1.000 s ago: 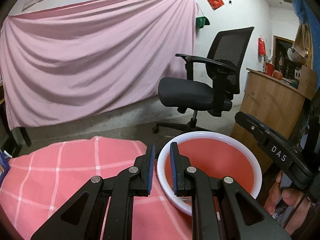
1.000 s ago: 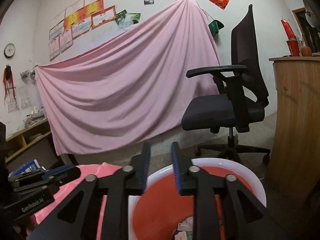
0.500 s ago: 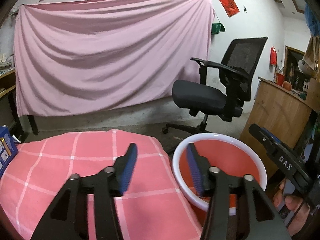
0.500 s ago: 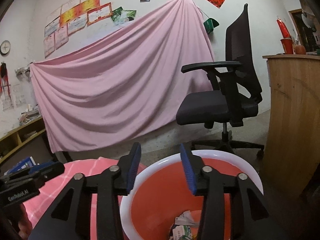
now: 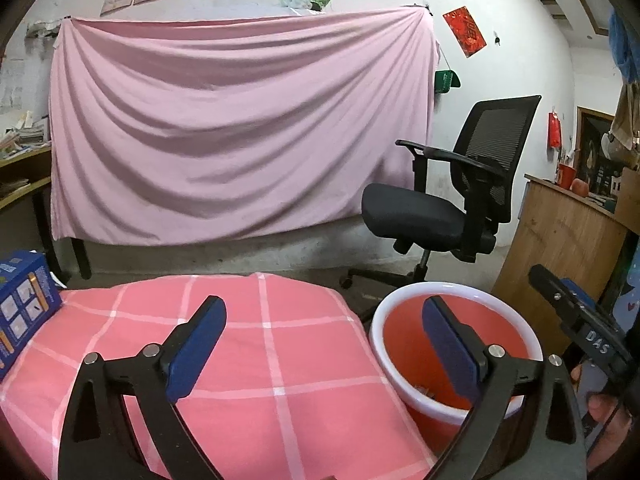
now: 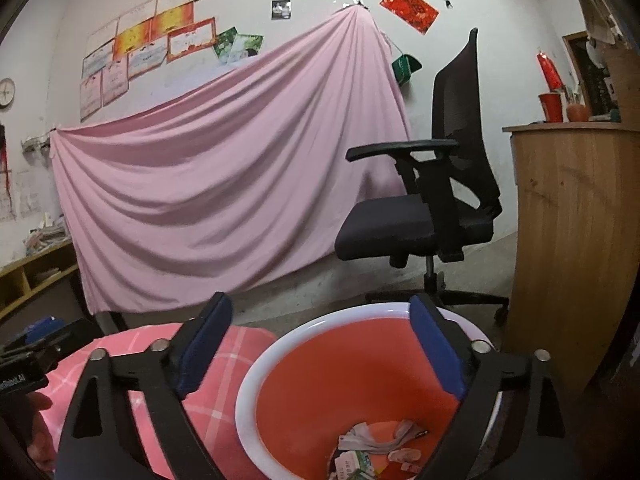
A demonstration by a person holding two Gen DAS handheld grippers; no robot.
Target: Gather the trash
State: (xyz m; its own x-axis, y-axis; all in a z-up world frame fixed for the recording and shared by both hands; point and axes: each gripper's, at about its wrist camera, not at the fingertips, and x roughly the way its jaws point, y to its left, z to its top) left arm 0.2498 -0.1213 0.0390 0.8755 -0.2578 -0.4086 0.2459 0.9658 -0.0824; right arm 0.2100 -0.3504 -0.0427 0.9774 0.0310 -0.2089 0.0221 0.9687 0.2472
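Jaws opening wide on both grippers (nothing between); trash [image 6: 376,450] lies in bin [image 6: 248,380] below right gripper [image 6: 320,344].

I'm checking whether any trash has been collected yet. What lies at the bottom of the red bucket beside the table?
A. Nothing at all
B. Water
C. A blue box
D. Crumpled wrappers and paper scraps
D: the right wrist view shows crumpled wrappers and paper scraps on the bottom of the red bucket.
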